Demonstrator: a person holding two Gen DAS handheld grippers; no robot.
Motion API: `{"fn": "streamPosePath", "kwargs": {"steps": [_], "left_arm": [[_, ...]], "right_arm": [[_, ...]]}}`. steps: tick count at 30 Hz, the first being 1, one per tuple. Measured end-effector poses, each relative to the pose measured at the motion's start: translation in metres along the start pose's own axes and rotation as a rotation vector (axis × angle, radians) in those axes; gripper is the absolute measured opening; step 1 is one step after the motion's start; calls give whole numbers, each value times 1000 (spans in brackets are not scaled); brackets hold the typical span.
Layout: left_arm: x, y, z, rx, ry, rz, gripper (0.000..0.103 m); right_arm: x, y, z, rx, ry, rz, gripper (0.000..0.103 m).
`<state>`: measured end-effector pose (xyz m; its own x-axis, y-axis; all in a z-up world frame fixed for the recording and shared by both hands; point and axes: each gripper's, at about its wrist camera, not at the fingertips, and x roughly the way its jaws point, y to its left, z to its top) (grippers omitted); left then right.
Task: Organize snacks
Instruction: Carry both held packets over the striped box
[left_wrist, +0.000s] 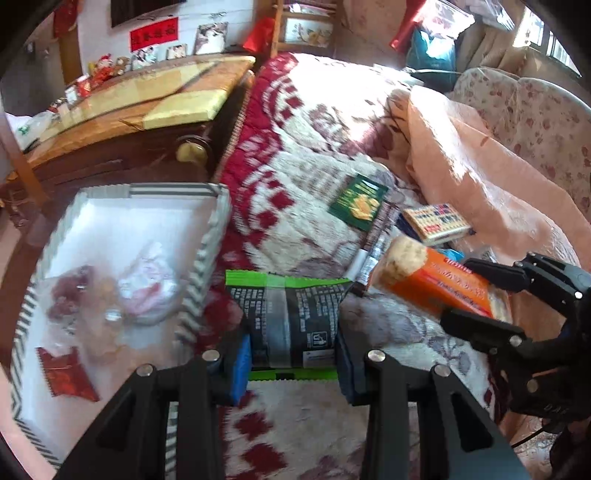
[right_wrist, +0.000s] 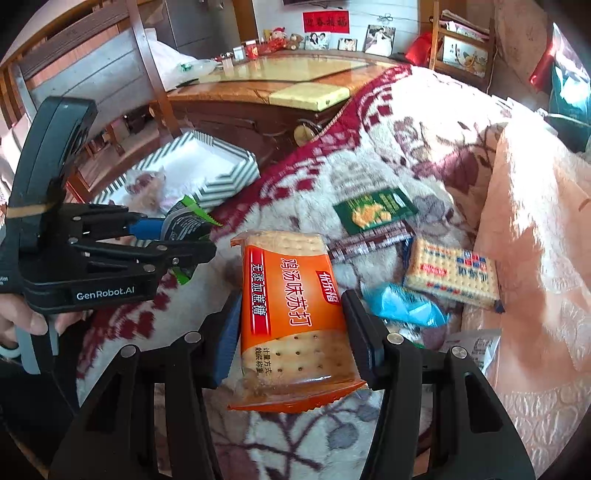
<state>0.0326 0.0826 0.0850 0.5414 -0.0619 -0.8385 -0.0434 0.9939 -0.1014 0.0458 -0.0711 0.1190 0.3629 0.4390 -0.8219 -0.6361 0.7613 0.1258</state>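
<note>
My left gripper (left_wrist: 291, 363) is shut on a black and green snack packet (left_wrist: 291, 317), held above the red and white blanket just right of a striped grey-white box (left_wrist: 216, 236). The right wrist view shows that gripper (right_wrist: 184, 242) from the side with the packet (right_wrist: 186, 221) in it. My right gripper (right_wrist: 291, 332) is shut on an orange soda cracker pack (right_wrist: 291, 314), pads pressing its long sides, lifted off the blanket. In the left wrist view it (left_wrist: 476, 295) hangs at the right with the pack (left_wrist: 424, 280).
In the box lie a red packet (left_wrist: 66, 373) and clear bags (left_wrist: 147, 284). On the blanket (left_wrist: 295, 147) lie a green packet (right_wrist: 375, 214), brown sticks (right_wrist: 369, 240), a yellow cracker pack (right_wrist: 450, 273) and a blue wrapper (right_wrist: 402, 302). A wooden table (right_wrist: 258, 85) stands behind; a peach quilt (right_wrist: 535, 221) lies at the right.
</note>
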Motion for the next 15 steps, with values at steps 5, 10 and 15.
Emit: {"fn": "streamPosePath", "kwargs": {"steps": [5,10,15], "left_arm": [[-15,26,1,-31,-27,47,41],[-28,55,-1,-65,-53,103,41],[-35,83,-7,-109,-63,143,41]], "right_arm": [[-1,19,18,-7,-38,27,53],[5,43,34,-40,-46,49,53],[17,69,49,-70,-42,83,53]]}}
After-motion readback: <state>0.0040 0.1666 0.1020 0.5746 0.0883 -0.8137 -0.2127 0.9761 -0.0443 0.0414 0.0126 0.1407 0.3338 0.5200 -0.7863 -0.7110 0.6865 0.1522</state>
